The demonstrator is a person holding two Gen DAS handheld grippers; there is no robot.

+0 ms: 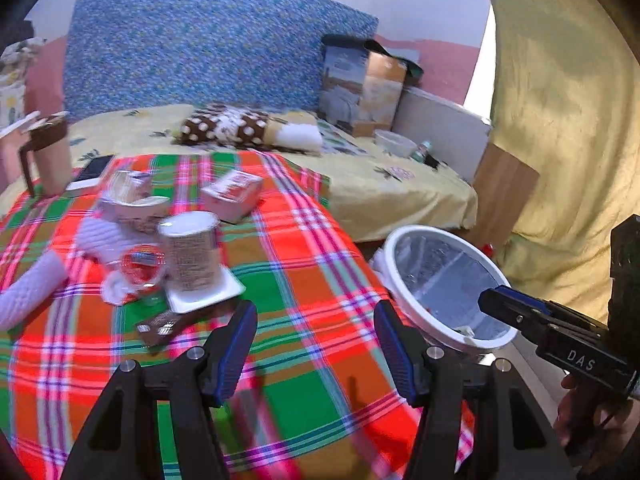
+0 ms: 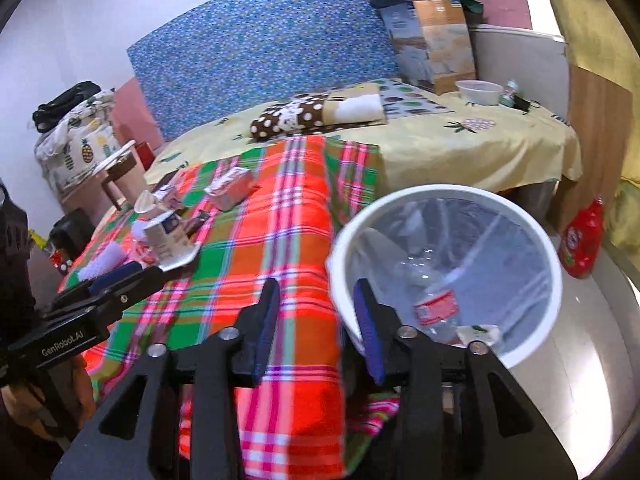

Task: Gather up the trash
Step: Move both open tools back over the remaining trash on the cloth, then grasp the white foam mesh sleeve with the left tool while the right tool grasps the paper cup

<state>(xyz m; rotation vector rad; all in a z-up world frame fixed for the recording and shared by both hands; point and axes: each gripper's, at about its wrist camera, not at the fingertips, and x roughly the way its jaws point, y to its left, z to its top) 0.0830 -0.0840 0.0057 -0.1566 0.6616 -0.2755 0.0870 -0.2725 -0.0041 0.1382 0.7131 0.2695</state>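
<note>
A white bin (image 1: 452, 286) with a clear liner stands off the right edge of the plaid-covered table (image 1: 304, 280). In the right wrist view the bin (image 2: 444, 272) holds a crushed plastic bottle (image 2: 434, 304) and a small carton (image 2: 480, 334). Trash lies at the table's left: an upturned yogurt cup (image 1: 196, 256), a torn cup (image 1: 134, 196), a small carton (image 1: 234, 194), white foam sleeves (image 1: 32, 288), a brown wrapper (image 1: 164, 326). My left gripper (image 1: 316, 344) is open and empty above the cloth. My right gripper (image 2: 316, 320) is open and empty at the bin's near rim.
A bed (image 1: 380, 176) with a yellow sheet, a polka-dot pillow (image 1: 228, 126) and a printed box (image 1: 360, 88) lies behind the table. A lidded jug (image 1: 46, 152) and a phone (image 1: 94, 170) sit at the table's far left. A red bag (image 2: 580, 236) lies on the floor.
</note>
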